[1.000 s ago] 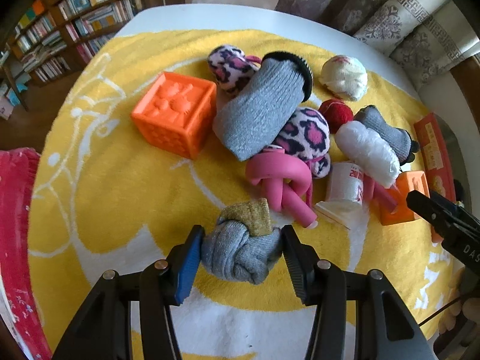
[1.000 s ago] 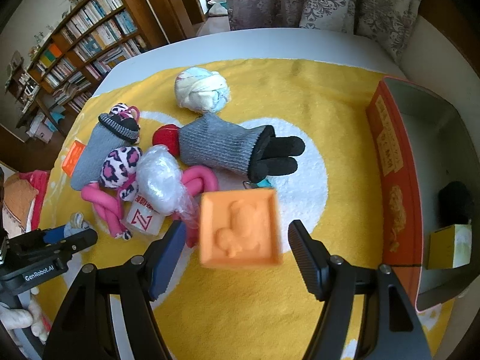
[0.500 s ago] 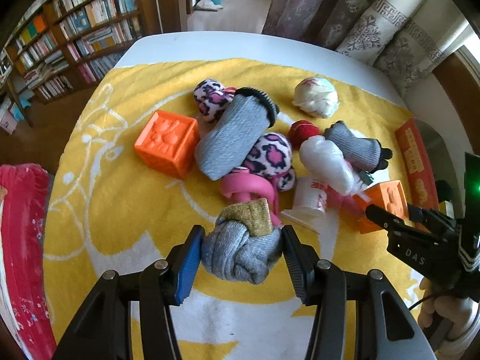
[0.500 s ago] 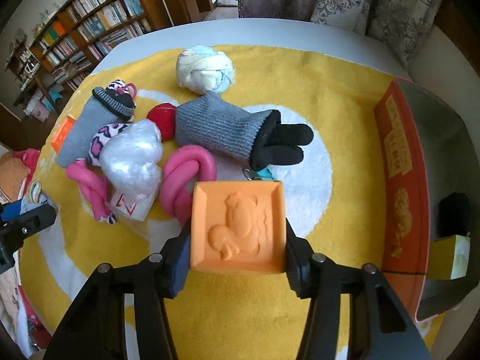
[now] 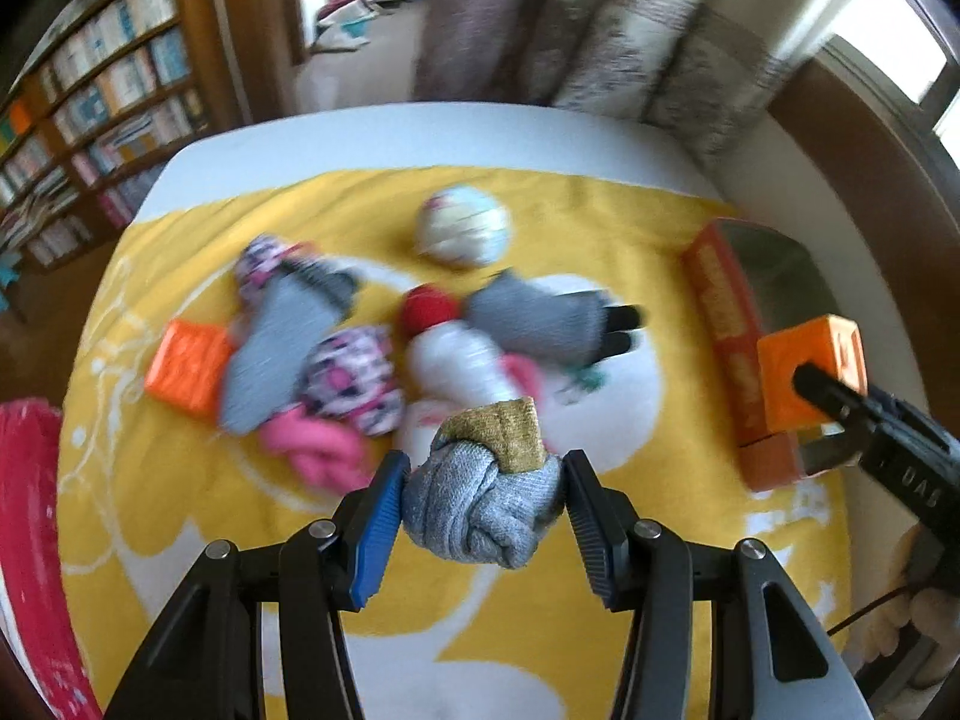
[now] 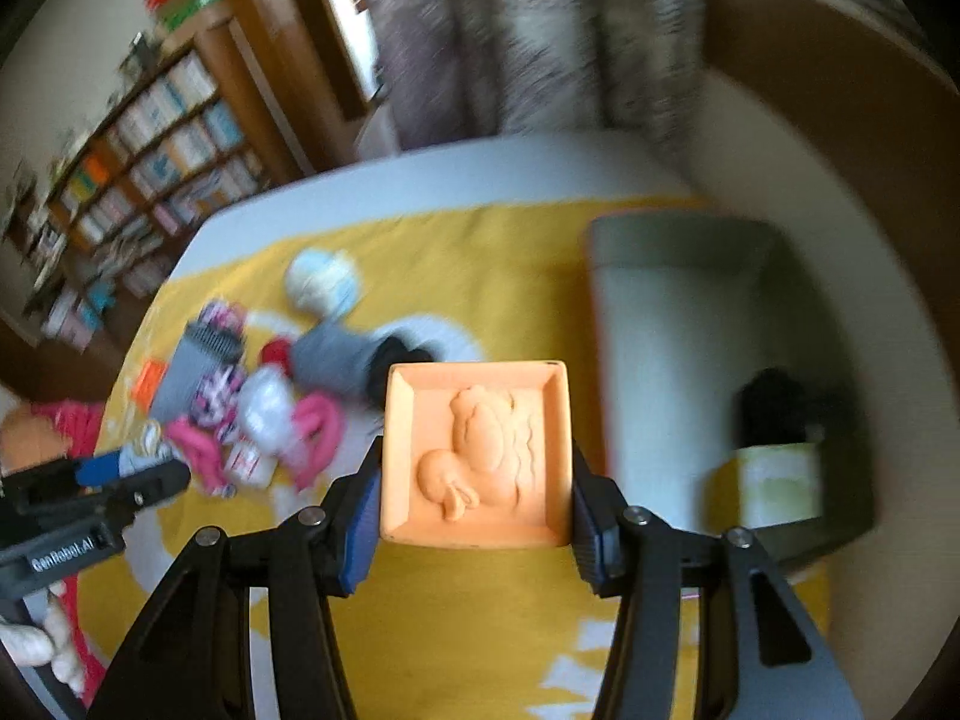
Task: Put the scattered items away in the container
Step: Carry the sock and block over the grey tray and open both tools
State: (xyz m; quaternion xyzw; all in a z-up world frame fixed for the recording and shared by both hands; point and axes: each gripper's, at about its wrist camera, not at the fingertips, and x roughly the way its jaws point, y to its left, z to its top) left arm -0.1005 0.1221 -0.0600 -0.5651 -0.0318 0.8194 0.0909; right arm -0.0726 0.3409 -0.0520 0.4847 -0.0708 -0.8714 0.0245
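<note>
My left gripper (image 5: 486,501) is shut on a rolled grey sock (image 5: 483,507) with a mustard cuff, lifted above the yellow blanket (image 5: 372,618). My right gripper (image 6: 474,480) is shut on an orange embossed cube (image 6: 477,453), held up just left of the red-sided box (image 6: 666,372); that cube (image 5: 810,372) also shows at the box (image 5: 726,330) in the left wrist view. Scattered on the blanket lie a second orange cube (image 5: 186,375), grey mittens (image 5: 534,315), leopard-print socks (image 5: 354,381), a pink knotted toy (image 5: 312,450), a red ball (image 5: 427,309) and a pale sock ball (image 5: 465,228).
The box holds a black item (image 6: 780,405) and a yellow-green carton (image 6: 774,483). A red cloth (image 5: 30,540) lies at the blanket's left edge. A bookshelf (image 5: 90,120) and curtains (image 5: 600,42) stand beyond the white table (image 5: 420,138). A hand (image 6: 42,648) grips the left tool.
Both grippers have risen and swung right toward the box. The right gripper closed on the orange cube and lifted it. The left kept its hold on the grey sock.
</note>
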